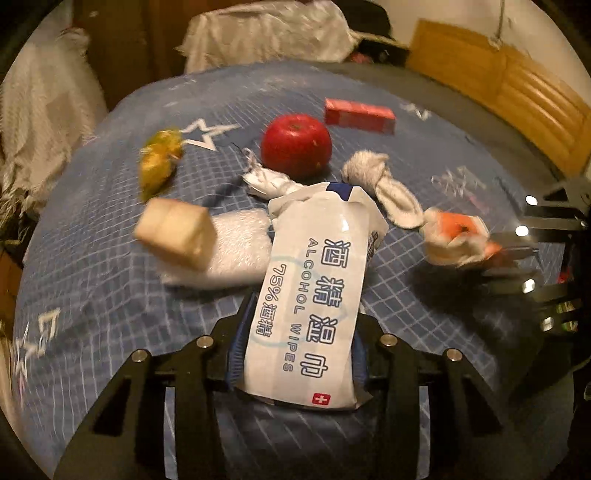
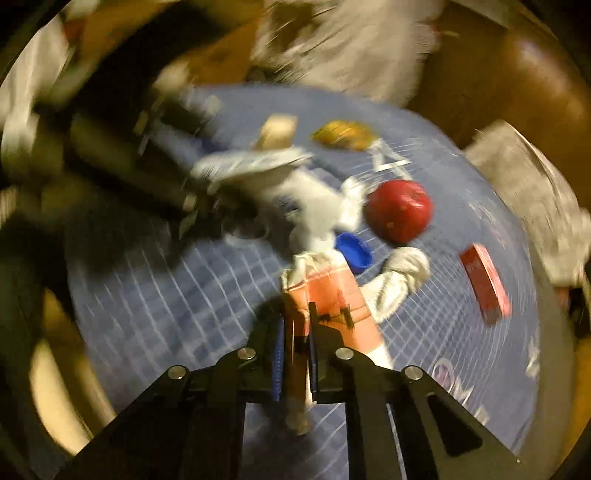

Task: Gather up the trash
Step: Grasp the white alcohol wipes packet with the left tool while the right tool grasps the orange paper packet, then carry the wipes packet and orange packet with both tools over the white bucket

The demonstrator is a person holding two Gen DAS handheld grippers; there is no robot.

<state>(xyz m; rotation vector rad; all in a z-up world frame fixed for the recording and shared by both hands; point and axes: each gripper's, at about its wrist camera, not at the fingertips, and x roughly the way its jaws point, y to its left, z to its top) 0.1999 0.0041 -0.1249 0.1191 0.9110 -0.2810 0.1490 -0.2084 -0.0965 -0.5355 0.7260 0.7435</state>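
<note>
My left gripper (image 1: 299,314) is shut on a white alcohol wipes packet (image 1: 310,295) and holds it above the blue bedsheet (image 1: 92,288). My right gripper (image 2: 295,317) is shut on a crumpled orange and white wrapper (image 2: 325,291), also seen at the right of the left wrist view (image 1: 458,236). On the sheet lie a yellow-green wrapper (image 1: 159,162), a twisted white wrapper (image 1: 266,181), a bubble-wrap piece (image 1: 232,251), and a blue cap (image 2: 352,253). The right wrist view is blurred by motion.
A red apple (image 1: 295,144), a red box (image 1: 360,114), a knotted white sock (image 1: 384,184) and a beige block (image 1: 177,232) also lie on the sheet. A wooden headboard (image 1: 498,88) stands at the right, with white cloth (image 1: 266,33) behind the bed.
</note>
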